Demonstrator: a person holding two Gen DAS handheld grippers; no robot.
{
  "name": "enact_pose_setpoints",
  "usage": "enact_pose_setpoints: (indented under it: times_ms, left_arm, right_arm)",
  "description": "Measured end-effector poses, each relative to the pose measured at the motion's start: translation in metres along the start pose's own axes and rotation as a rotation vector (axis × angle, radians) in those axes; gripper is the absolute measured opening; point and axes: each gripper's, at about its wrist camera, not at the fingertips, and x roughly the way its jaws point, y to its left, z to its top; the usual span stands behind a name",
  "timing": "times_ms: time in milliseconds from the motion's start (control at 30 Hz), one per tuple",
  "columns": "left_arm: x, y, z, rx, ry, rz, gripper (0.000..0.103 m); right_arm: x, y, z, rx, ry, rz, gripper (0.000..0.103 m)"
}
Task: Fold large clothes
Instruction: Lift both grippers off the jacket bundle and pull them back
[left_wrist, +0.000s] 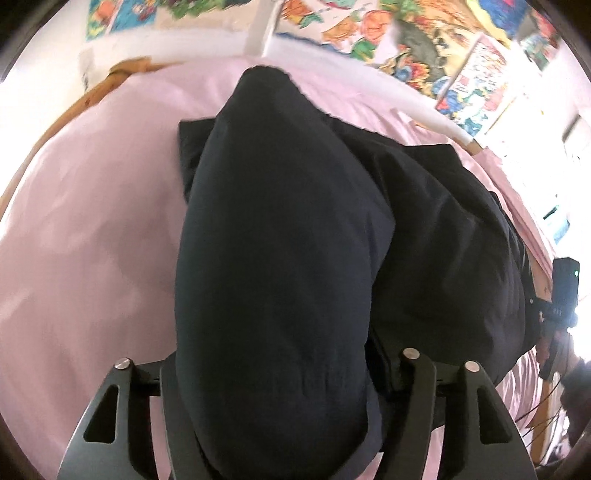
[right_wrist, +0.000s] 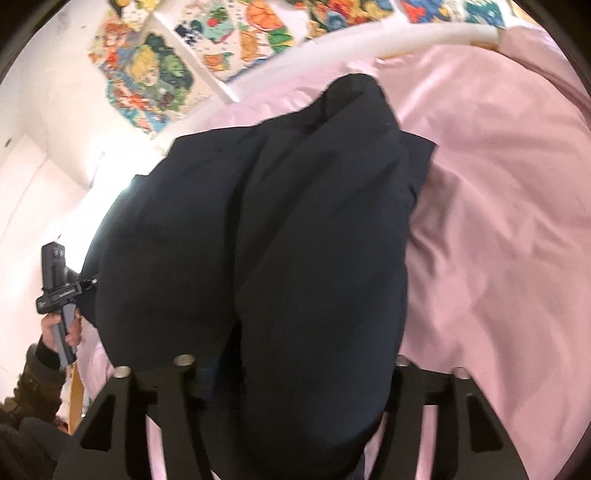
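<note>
**Dark navy garment held up over a pink bed, two grippers**

Writing: we find no legible brand or label. The black device seen in the right wrist view carries small pale lettering, too blurred to read. The bright cartoon posters on the white wall show speech-bubble print that we cannot make out.

Item 1, large dark navy fabric garment: bunched and draped, it rises from between the jaws of each gripper and runs forward, its far end lying on the sheet ahead of the jaws.

Item 2, left gripper: black linkage arms with silver pins. Cloth fills the gap and hides the fingertips; we take the jaws as clamped on the garment.

Item 3, right gripper: same build, jaws likewise buried in and closed on the garment.

Surface and room: a pale pink bed sheet spreads on both sides of the jaws. Beyond it, a white curved rail and a tan wooden bed edge.

View differences: the right wrist view alone shows, left of its jaws, a hand in a dark sleeve gripping the other tool's handle. The left wrist view alone shows, right of its jaws, a black device with a green light.
</note>
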Motion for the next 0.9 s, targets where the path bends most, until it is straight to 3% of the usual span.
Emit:
enact_pose_setpoints:
  times_ms: [100,200,267,333,400,600,800,900]
  left_arm:
    - [-0.007,-0.008,0.002,-0.011,0.005,0.088,0.07]
    - [-0.015,-0.027,0.002,0.043,0.028,0.175,0.075]
    - [-0.02,-0.036,0.0,0.095,0.031,0.213,0.091]
    - [-0.027,-0.048,-0.005,0.121,-0.005,0.226,0.098]
    - [-0.036,-0.059,-0.013,0.13,-0.056,0.251,0.098]
    - [-0.062,-0.065,-0.034,0.044,-0.208,0.287,0.101]
    - [-0.105,-0.08,-0.073,0.012,-0.332,0.236,0.101]
    - [-0.128,-0.09,-0.087,0.028,-0.401,0.213,0.101]
  right_arm:
    - [-0.006,0.004,-0.005,0.011,0.003,-0.072,0.079]
    - [-0.017,0.012,-0.015,0.034,0.005,-0.159,0.091]
    - [-0.025,0.016,-0.025,0.05,-0.015,-0.178,0.103]
    - [-0.028,0.021,-0.035,0.05,-0.037,-0.228,0.103]
    - [-0.031,0.028,-0.046,0.056,-0.066,-0.255,0.103]
    - [-0.052,0.059,-0.08,0.037,-0.215,-0.332,0.103]
    - [-0.072,0.089,-0.111,0.04,-0.366,-0.377,0.103]
    - [-0.077,0.103,-0.125,0.059,-0.402,-0.373,0.103]
